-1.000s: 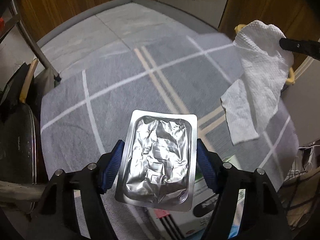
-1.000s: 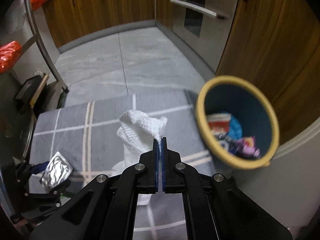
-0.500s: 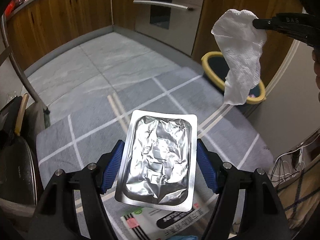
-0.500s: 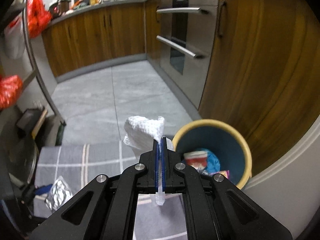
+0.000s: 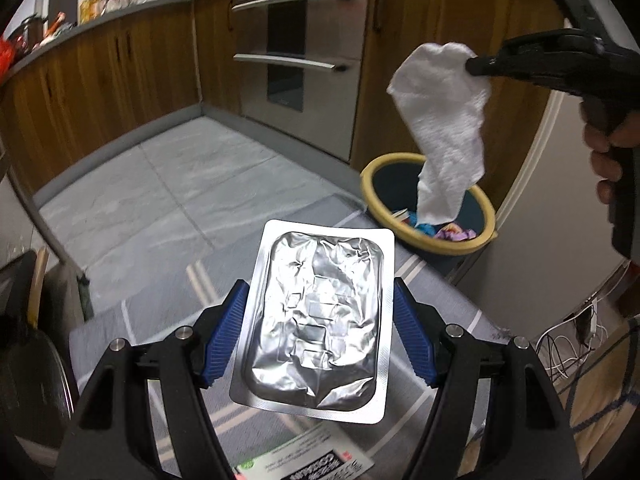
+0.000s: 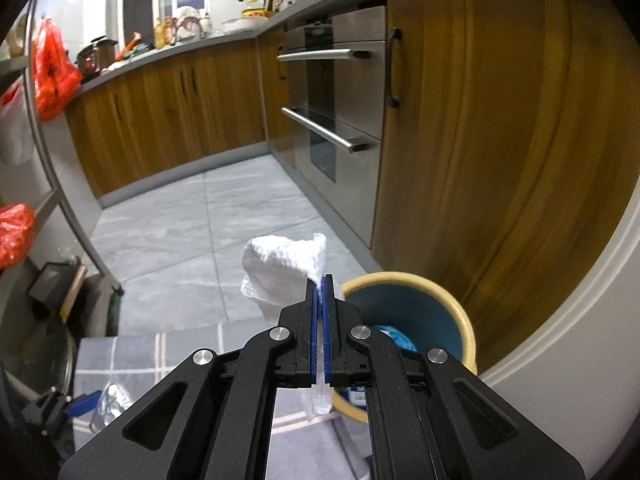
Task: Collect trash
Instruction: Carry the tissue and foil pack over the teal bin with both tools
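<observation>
One foil pack [image 5: 316, 316], one paper towel [image 5: 444, 128], one bin [image 5: 428, 204]

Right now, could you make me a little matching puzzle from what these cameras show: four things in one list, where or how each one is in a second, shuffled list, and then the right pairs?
Things
1. paper towel
2. foil packet
3. bin
4. red plastic bag

Places or states
A. standing on the floor by the wooden cabinet, trash inside
B. hanging beside the counter
C. pinched in the right hand-held gripper, dangling above the bin
D. held flat between the fingers of the left hand-held gripper

Pairs: 1-C, 2-D, 3-A, 4-B
</observation>
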`<control>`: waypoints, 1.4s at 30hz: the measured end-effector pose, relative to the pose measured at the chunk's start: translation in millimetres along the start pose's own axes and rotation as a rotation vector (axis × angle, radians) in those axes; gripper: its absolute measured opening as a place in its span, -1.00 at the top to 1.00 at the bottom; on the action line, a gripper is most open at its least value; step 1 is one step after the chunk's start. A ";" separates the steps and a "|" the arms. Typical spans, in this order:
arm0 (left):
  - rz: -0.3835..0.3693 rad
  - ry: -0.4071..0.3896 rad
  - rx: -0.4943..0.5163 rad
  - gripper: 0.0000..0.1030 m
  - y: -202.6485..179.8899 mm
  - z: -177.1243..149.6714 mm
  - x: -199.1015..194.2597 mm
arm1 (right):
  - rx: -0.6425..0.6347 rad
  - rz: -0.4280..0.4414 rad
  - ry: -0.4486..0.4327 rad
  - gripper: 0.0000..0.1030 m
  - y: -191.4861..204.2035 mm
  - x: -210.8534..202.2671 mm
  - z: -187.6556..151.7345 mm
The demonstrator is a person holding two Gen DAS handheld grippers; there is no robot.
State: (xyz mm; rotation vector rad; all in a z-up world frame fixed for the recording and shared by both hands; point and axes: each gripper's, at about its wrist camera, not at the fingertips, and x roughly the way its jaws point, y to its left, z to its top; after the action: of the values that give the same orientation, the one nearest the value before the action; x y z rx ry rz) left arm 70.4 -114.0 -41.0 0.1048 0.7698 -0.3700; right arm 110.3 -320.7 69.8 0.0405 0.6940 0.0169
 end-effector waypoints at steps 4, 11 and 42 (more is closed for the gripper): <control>-0.024 -0.016 0.030 -0.36 -13.7 16.0 7.6 | 0.035 -0.008 0.006 0.94 -13.5 10.9 5.8; -0.101 -0.015 0.058 -0.36 -23.6 42.9 33.9 | 0.080 -0.032 0.005 0.94 -39.7 27.2 19.7; -0.211 0.138 0.213 -0.36 -106.2 101.8 168.7 | 0.082 -0.149 0.004 0.94 -100.1 69.5 45.1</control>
State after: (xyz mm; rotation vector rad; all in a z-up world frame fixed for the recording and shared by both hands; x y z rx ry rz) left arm 209.8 -284.5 -81.1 0.2524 0.8793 -0.6502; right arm 192.7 -420.2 55.8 0.0676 0.6997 -0.1551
